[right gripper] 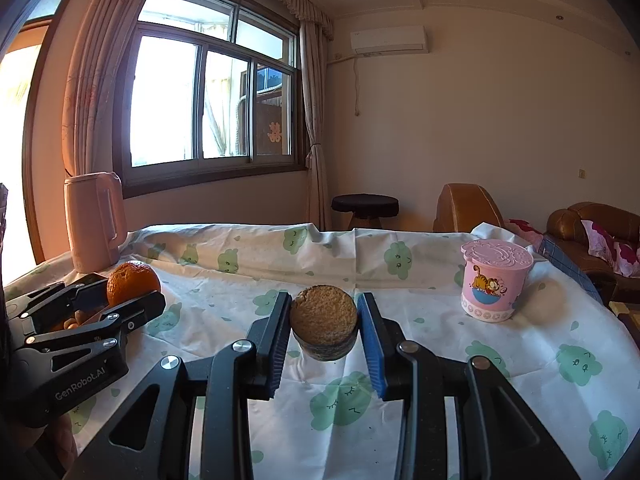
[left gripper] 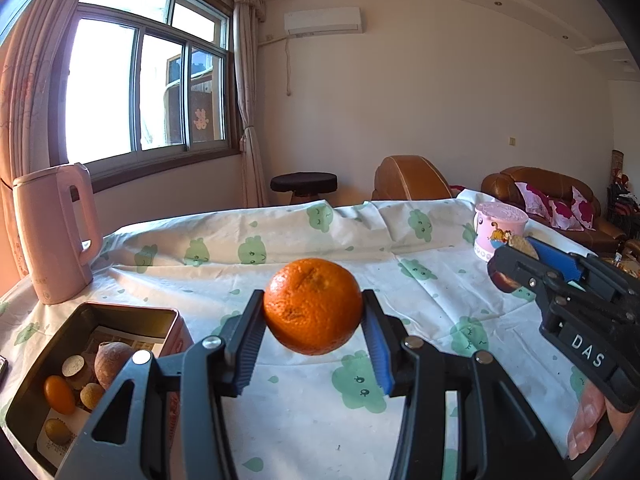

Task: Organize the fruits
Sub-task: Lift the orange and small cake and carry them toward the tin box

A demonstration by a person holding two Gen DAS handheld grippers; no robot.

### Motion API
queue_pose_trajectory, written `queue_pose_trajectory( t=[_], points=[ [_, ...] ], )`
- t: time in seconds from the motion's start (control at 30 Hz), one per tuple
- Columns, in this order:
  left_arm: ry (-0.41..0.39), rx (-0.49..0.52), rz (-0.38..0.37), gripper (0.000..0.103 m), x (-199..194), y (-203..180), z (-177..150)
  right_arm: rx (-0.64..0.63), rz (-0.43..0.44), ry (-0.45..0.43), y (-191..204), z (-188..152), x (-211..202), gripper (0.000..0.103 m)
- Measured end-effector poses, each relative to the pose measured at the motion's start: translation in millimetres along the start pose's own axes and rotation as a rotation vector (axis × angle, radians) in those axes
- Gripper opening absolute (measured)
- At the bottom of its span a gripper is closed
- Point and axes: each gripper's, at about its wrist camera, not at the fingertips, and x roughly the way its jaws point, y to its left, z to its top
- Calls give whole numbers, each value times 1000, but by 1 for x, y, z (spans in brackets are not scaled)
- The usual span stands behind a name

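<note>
My left gripper (left gripper: 313,320) is shut on an orange (left gripper: 313,306) and holds it above the table; the orange also shows in the right wrist view (right gripper: 132,282). An open metal tin (left gripper: 120,318) at the lower left holds several small fruits (left gripper: 112,362). My right gripper (right gripper: 324,322) is shut on a round brown fruit with a rough tan cut face (right gripper: 323,326), held above the cloth. In the left wrist view the right gripper (left gripper: 520,266) is at the right with that fruit (left gripper: 520,243).
A pink kettle (left gripper: 54,236) stands at the table's back left. A pink lidded cartoon cup (right gripper: 494,280) stands at the back right. The table wears a white cloth with green prints (left gripper: 304,408). A stool (right gripper: 365,205) and brown sofas (right gripper: 588,220) lie beyond.
</note>
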Motion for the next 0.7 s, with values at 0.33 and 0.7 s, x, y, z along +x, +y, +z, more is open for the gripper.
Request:
queue_pose_trajectory(
  t=[0.33, 0.7],
  points=[
    [-4, -22, 2, 49, -9, 6, -3, -11, 4, -14, 7, -1, -10, 36],
    [14, -43, -4, 49, -20, 22, -9, -25, 50, 3, 30, -4, -16, 36]
  ],
)
